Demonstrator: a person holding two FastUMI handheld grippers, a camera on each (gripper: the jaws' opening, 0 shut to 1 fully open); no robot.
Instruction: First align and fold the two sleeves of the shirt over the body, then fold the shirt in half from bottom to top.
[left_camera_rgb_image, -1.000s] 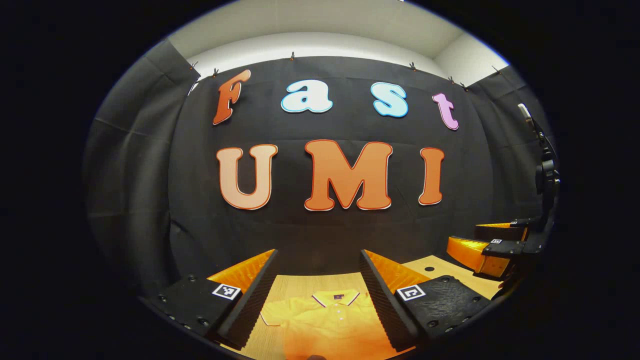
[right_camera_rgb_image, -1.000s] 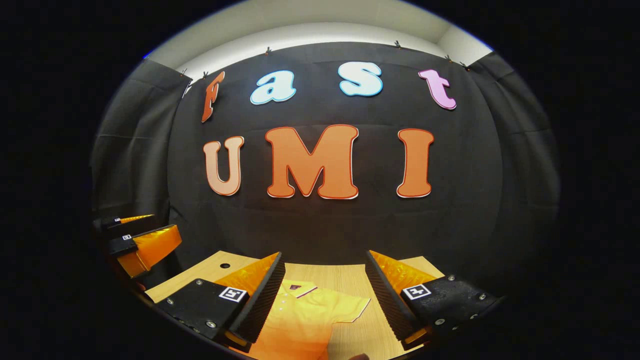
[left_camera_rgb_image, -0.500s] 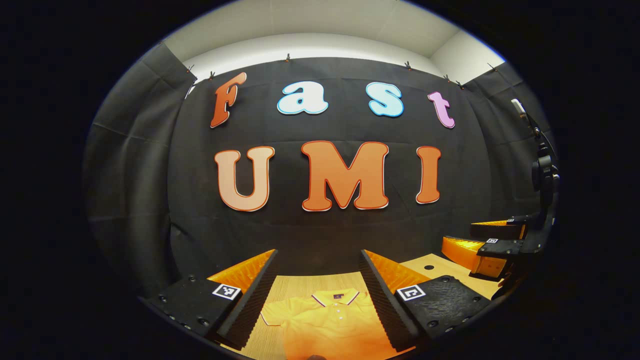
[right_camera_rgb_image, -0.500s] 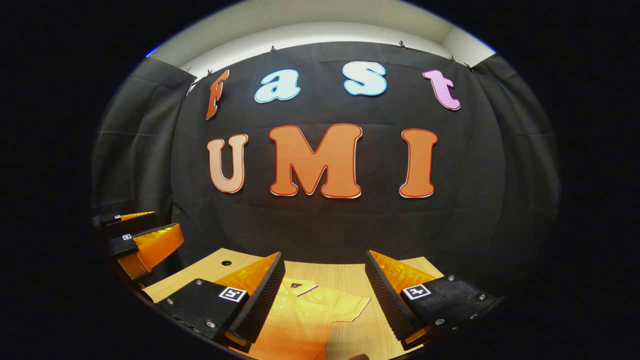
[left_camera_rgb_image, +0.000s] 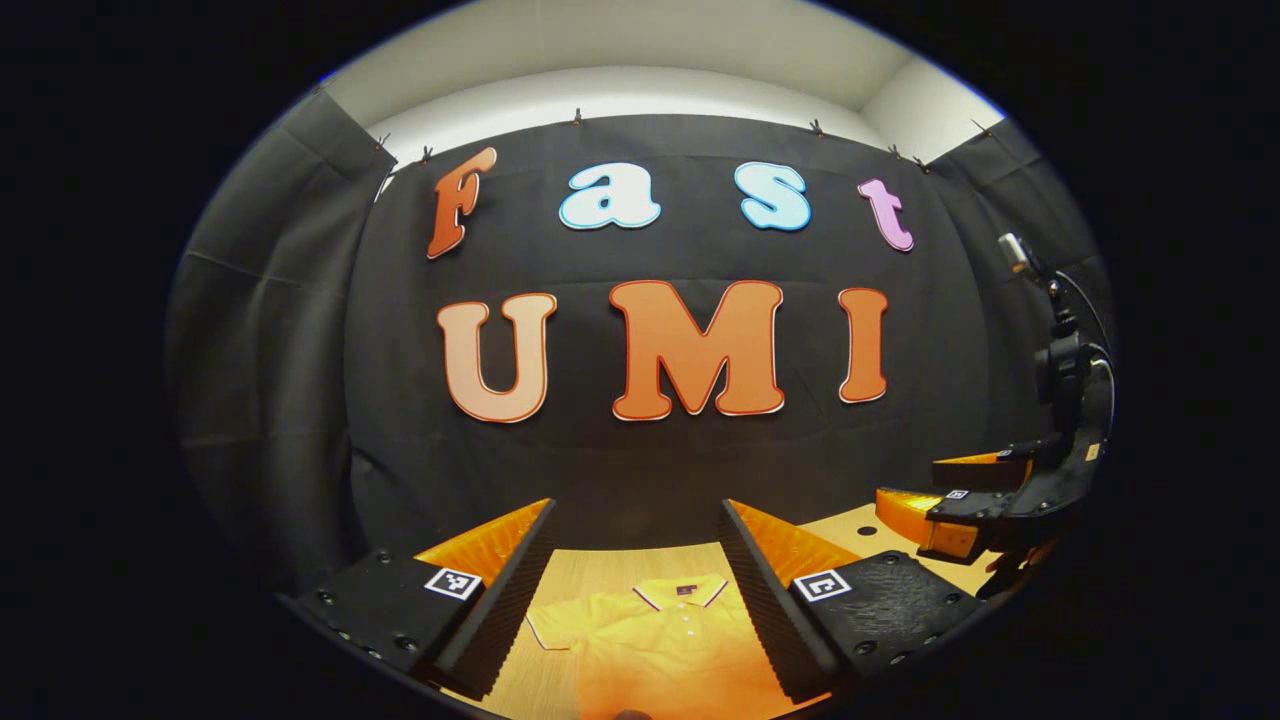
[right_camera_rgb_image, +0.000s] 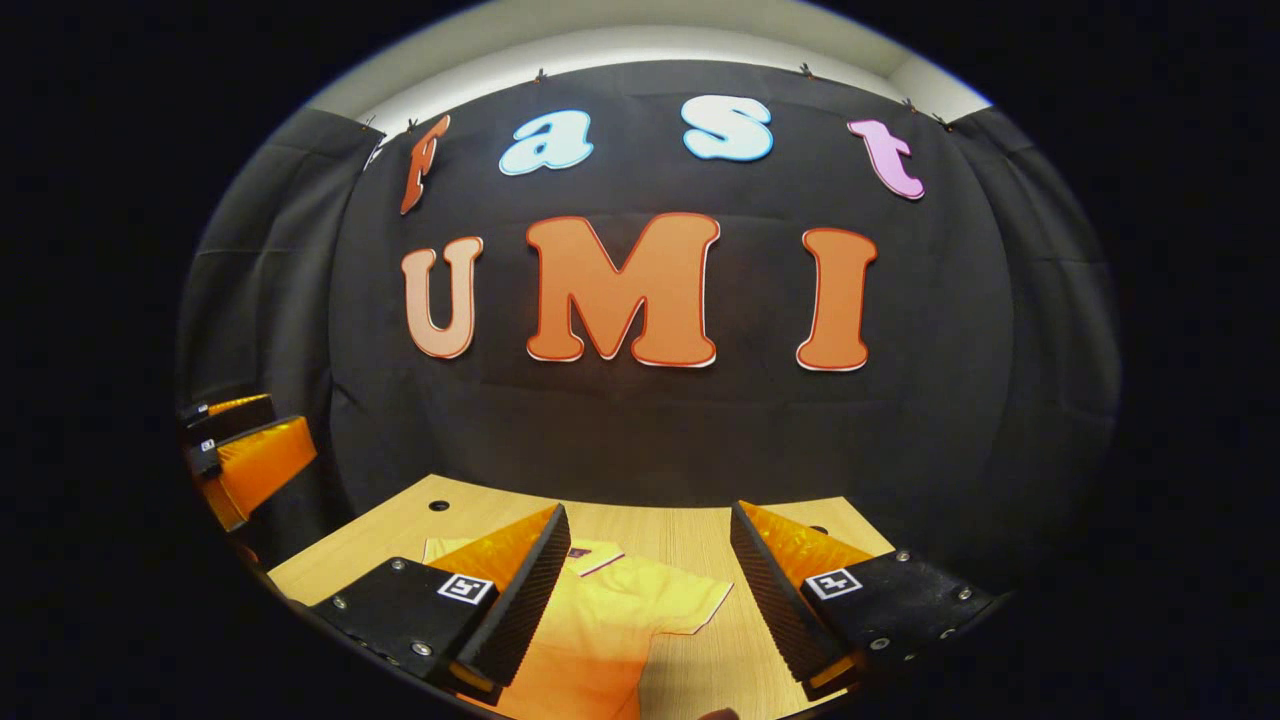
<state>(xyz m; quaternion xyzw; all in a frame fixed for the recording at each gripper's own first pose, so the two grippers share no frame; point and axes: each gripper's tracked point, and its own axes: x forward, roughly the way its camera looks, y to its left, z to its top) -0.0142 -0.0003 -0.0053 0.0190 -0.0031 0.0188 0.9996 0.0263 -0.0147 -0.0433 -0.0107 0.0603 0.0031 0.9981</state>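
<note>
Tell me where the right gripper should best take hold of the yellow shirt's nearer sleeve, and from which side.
Probably the sleeve's outer cuff edge, approached from the bare table beyond it: the sleeve lies flat, spread outward from the yellow shirt, with the open right gripper above.

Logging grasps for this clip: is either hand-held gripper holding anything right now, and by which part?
Nothing is held. The left hand-held gripper and right hand-held gripper both stand open above the yellow shirt, which lies flat on the wooden table.
</note>
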